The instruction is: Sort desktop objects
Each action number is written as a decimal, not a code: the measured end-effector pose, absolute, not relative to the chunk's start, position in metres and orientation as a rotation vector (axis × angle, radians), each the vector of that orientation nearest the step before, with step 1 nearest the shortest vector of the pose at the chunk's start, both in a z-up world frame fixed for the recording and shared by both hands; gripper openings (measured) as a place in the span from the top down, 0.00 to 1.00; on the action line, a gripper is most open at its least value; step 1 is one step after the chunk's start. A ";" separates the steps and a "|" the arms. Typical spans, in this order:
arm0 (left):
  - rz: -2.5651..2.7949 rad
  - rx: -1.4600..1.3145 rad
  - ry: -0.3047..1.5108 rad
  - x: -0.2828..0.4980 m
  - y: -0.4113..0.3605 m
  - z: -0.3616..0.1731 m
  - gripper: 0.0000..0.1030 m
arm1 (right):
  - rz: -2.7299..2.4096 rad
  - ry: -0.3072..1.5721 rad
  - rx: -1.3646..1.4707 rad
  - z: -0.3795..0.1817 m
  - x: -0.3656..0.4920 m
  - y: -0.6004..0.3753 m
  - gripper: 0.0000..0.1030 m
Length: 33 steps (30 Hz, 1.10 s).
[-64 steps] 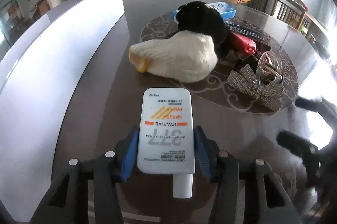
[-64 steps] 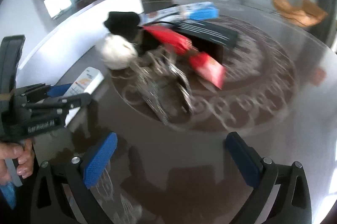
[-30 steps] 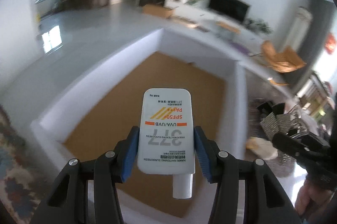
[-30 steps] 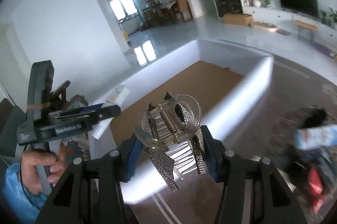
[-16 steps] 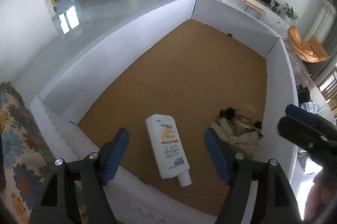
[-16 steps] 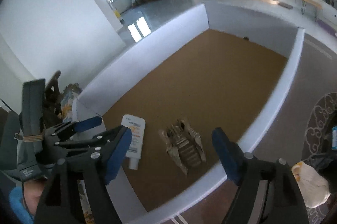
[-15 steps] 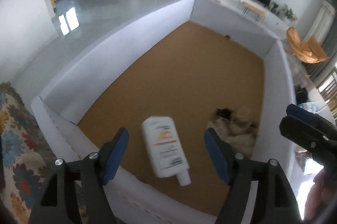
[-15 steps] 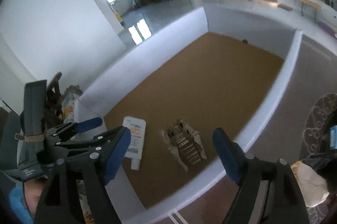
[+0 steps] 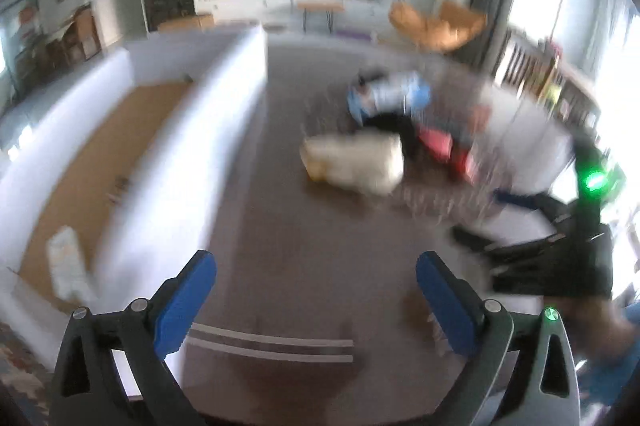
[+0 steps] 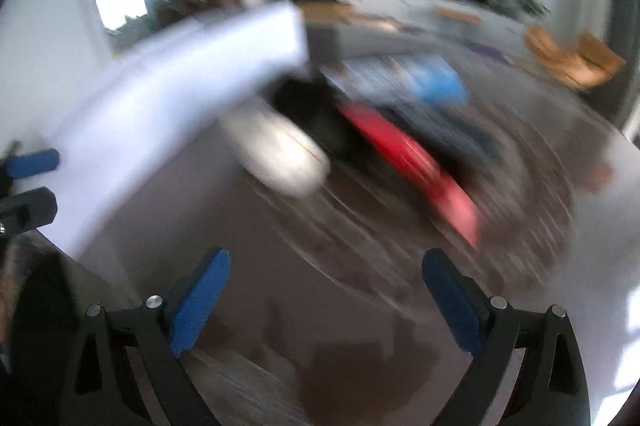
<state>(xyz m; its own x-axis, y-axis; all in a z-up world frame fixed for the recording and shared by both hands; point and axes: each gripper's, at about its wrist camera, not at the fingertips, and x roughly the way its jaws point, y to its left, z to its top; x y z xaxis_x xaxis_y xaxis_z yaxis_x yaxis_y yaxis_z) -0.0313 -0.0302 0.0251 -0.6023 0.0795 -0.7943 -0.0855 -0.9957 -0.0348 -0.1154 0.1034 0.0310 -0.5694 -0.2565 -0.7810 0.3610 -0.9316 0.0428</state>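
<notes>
Both empty and spread wide, the left hand-held gripper (image 9: 316,300) and right hand-held gripper (image 10: 326,300) face the plush toy (image 9: 356,159) mid-counter (image 9: 304,246); blurred haste risks a mis-grab.

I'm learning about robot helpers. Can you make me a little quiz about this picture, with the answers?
1. True or false: the left gripper holds the white tube.
2. Where does the white tube lie: A on the dark table, B in the white box, C on the orange chair?
3. What colour are the pads of the right gripper?

Key:
1. False; its jaws are open and empty.
2. B.
3. Blue.
</notes>
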 end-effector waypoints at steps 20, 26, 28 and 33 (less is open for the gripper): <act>2.783 -1.411 0.017 -0.151 0.008 -0.057 0.00 | -2.623 0.170 1.339 0.007 -0.120 0.157 0.00; 2.783 -1.413 0.018 -0.150 0.008 -0.056 0.00 | -2.623 0.170 1.340 0.008 -0.121 0.157 0.00; 2.783 -1.413 0.018 -0.150 0.008 -0.056 0.00 | -2.623 0.169 1.340 0.008 -0.121 0.157 0.00; 2.782 -1.414 0.018 -0.151 0.008 -0.055 0.00 | -2.623 0.169 1.340 0.008 -0.121 0.157 0.00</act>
